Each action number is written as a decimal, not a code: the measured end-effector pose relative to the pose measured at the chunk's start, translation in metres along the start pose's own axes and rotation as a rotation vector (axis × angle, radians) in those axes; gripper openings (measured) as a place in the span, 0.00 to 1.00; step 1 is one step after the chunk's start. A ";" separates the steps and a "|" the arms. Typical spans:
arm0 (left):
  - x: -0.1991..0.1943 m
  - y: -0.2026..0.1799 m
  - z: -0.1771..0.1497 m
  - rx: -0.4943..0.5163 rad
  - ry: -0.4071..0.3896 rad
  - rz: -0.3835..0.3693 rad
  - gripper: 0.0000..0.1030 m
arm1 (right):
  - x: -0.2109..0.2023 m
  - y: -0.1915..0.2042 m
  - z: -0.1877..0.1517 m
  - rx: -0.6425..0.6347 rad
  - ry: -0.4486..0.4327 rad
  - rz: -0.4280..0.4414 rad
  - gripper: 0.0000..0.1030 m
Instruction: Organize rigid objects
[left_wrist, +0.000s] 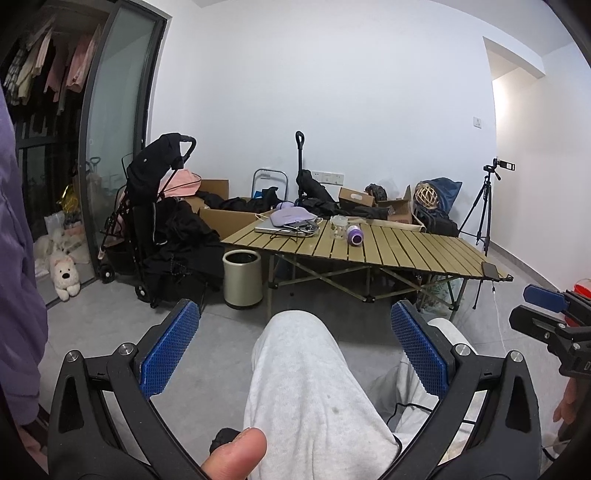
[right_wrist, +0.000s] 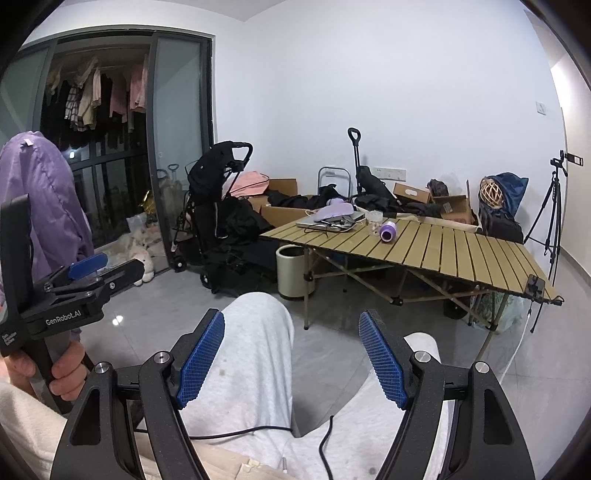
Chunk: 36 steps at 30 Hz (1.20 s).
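A cluttered room lies ahead of me, the slatted worktop (left_wrist: 388, 247) well beyond both tools. My left tool (left_wrist: 293, 347) and right tool (right_wrist: 291, 354) hang spread wide and empty above my knees. The purple bottle (left_wrist: 355, 235) lies beside a glass cup (left_wrist: 338, 225); I should close in squarely first.

The slatted folding table (left_wrist: 388, 247) carries a laptop (left_wrist: 275, 229) at ten o'clock, glass cup (left_wrist: 338, 225) and purple bottle (left_wrist: 355, 235) beside it, phone (left_wrist: 490, 268) at four o'clock.
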<state>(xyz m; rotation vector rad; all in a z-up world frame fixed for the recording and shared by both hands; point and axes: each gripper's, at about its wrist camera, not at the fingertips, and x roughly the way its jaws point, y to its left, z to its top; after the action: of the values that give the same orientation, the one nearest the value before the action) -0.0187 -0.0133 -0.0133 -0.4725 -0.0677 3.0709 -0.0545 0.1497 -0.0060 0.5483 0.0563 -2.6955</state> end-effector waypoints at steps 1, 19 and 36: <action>0.003 0.000 0.002 0.005 0.004 0.001 1.00 | 0.003 -0.003 0.002 0.002 0.002 -0.007 0.78; 0.187 -0.016 0.088 0.070 0.036 -0.064 1.00 | 0.147 -0.115 0.084 0.066 0.042 -0.091 0.78; 0.481 -0.071 0.115 0.103 0.181 -0.141 1.00 | 0.436 -0.266 0.134 0.213 0.230 -0.109 0.78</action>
<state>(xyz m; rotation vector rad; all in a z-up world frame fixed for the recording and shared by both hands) -0.5096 0.0727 -0.0440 -0.7046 0.0597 2.8632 -0.5753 0.2207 -0.0595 0.9444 -0.1446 -2.7473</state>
